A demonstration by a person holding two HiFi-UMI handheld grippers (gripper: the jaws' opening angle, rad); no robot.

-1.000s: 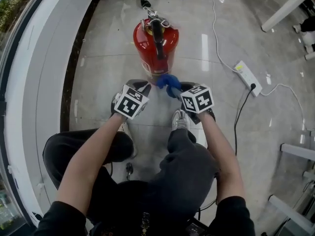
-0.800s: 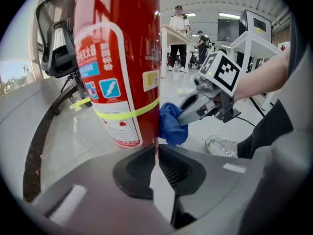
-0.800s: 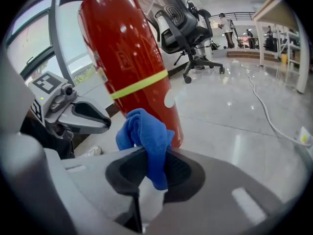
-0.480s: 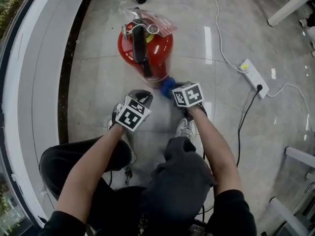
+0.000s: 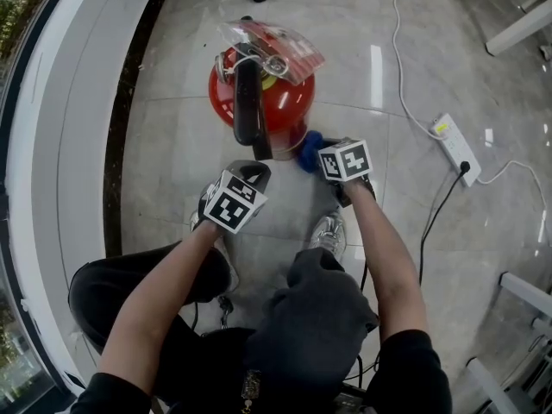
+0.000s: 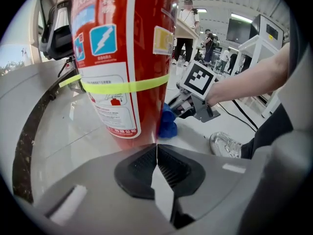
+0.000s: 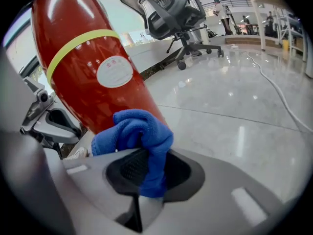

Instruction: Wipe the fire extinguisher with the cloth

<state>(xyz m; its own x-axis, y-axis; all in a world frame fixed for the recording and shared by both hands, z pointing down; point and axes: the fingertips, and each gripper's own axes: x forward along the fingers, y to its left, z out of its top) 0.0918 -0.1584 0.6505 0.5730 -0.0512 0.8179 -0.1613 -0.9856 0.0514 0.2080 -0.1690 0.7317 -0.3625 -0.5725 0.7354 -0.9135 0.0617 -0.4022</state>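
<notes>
The red fire extinguisher (image 5: 267, 93) stands on the floor, its black hose (image 5: 247, 115) hanging down the near side. The blue cloth (image 5: 309, 150) is pressed against the lower right of the cylinder, with my right gripper (image 5: 317, 155) shut on it. In the right gripper view the cloth (image 7: 138, 131) bunches between the jaws of that gripper (image 7: 146, 168), against the red body (image 7: 93, 77). My left gripper (image 6: 156, 153) has just been closing and is shut with nothing in it, close to the extinguisher's base (image 6: 122, 111); its cube (image 5: 231, 202) shows in the head view.
A white power strip (image 5: 453, 141) with cables lies on the floor at the right. A curved raised ledge (image 5: 78, 145) runs along the left. The person's shoe (image 5: 330, 231) is just behind the grippers. An office chair (image 7: 171, 9) stands beyond the extinguisher.
The right gripper has carried the cloth down the extinguisher's right side. The left gripper has sunk a little towards the base.
</notes>
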